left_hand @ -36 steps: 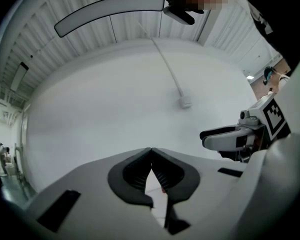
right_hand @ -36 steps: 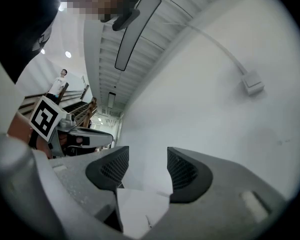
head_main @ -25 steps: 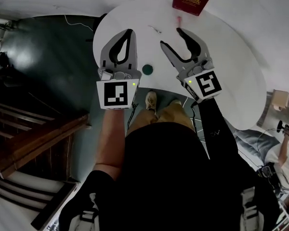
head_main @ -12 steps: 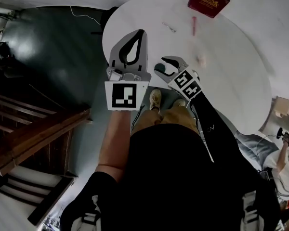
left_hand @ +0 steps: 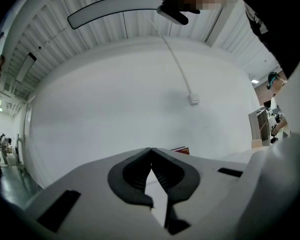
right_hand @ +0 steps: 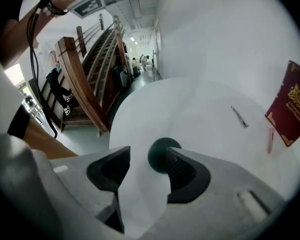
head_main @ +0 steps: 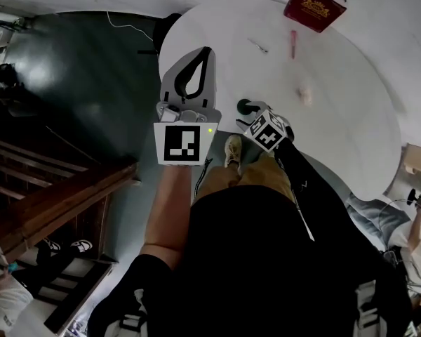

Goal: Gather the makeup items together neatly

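White round table [right_hand: 200, 104], surveyed view by view.

Right gripper view. Right gripper [right_hand: 142, 159]: jaws stand wide, having just closed a touch. Dark green round item [right_hand: 159, 153]: at the table's near edge, right at the jaw mouth beside the tip of one jaw, not pinched. Thin metal tool [right_hand: 238, 116] and pink stick [right_hand: 270, 140]: toward the far edge, near each other. Red book [right_hand: 290, 104]: at the far edge, just beyond the stick.

Left gripper view. Left gripper [left_hand: 151, 151]: jaws meet at the tips, nothing between them. A sliver of the red book shows across the table.

Head view. Left gripper: level over the near-left edge. Right gripper: a second ago raised over the table's middle, now dropped and tipped steeply down at the near edge onto the green item. Small beige piece [head_main: 304, 94]: alone toward the middle of the table.

Status: all items lie well apart and none is gathered. The descent reads as the start of a first pick, probably to carry the green item toward the group at the far edge.
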Demonstrator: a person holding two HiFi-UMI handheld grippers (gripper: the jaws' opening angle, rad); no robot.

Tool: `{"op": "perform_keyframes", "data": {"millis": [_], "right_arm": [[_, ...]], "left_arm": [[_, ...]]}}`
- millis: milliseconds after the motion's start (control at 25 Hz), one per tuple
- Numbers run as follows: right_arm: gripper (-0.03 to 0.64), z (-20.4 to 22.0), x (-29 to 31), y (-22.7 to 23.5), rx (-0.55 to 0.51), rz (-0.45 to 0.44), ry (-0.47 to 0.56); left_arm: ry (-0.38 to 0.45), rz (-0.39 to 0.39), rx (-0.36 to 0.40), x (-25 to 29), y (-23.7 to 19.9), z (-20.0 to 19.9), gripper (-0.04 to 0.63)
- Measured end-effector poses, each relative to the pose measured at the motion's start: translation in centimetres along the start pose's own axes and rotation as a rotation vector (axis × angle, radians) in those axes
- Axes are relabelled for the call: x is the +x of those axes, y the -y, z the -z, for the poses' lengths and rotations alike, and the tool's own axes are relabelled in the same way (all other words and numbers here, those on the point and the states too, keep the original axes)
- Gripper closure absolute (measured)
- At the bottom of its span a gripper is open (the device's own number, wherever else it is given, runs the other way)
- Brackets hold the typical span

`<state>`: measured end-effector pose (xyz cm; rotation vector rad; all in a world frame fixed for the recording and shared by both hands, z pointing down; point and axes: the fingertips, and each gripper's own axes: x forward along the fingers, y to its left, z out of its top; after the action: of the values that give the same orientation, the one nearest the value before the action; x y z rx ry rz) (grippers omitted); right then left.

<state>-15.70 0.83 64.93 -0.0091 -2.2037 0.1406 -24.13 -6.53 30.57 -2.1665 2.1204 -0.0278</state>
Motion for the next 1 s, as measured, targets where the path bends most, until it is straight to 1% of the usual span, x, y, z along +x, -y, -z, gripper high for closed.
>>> {"op": "perform_keyframes", "data": {"millis": [80, 200, 360, 440, 480, 520, 600, 680, 720, 800, 920, 1000], "right_arm": [[0.404, 0.7, 0.7, 0.4, 0.0, 0.038, -0.02], [0.459, 0.7, 0.8, 0.9, 0.006, 0.09, -0.005], [0.469, 1.0, 0.9, 1.1, -0.023, 0.094, -0.01], [0.473, 1.1, 0.9, 1.3, -0.042, 0.111, -0.012], [0.529, 1.2, 0.9, 1.5, -0.041, 0.122, -0.015], [0.586, 1.3, 0.9, 1.8, -0.029, 0.124, -0.014], [0.592, 1.1, 0.6, 2.4, 0.024, 0.105, 0.002], [0.594, 0.4, -0.3, 3.2, 0.076, 0.108, 0.039], [0.594, -0.1, -1.2, 3.7, 0.111, 0.124, 0.073], [0.594, -1.8, -3.6, 5.1, 0.201, 0.172, 0.181], [0.592, -5.6, -9.1, 7.4, 0.297, 0.26, 0.412], [0.592, -7.9, -13.4, 8.7, 0.311, 0.325, 0.557]], "left_arm": [[0.0, 0.002, 0.0, -0.1, -0.3, 0.0, 0.588], [-0.001, 0.0, -0.007, -0.4, -0.9, 0.3, 0.588], [-0.004, -0.002, -0.016, -0.5, -1.3, 0.8, 0.588], [-0.001, 0.003, -0.014, -0.4, -1.3, 0.9, 0.588], [-0.001, 0.005, -0.015, -0.4, -1.3, 0.9, 0.588], [-0.003, 0.007, -0.017, -0.4, -1.3, 1.0, 0.588], [-0.002, 0.013, -0.019, -0.4, -1.3, 0.9, 0.588], [0.003, 0.021, -0.015, -0.3, -1.3, 0.8, 0.588], [0.005, 0.024, -0.016, -0.2, -1.3, 0.8, 0.588], [0.007, 0.032, -0.022, 0.0, -1.2, 0.8, 0.588], [0.02, 0.06, -0.025, 0.7, -0.8, 0.5, 0.588], [0.034, 0.084, -0.025, 1.5, -0.2, 0.1, 0.588]]}}
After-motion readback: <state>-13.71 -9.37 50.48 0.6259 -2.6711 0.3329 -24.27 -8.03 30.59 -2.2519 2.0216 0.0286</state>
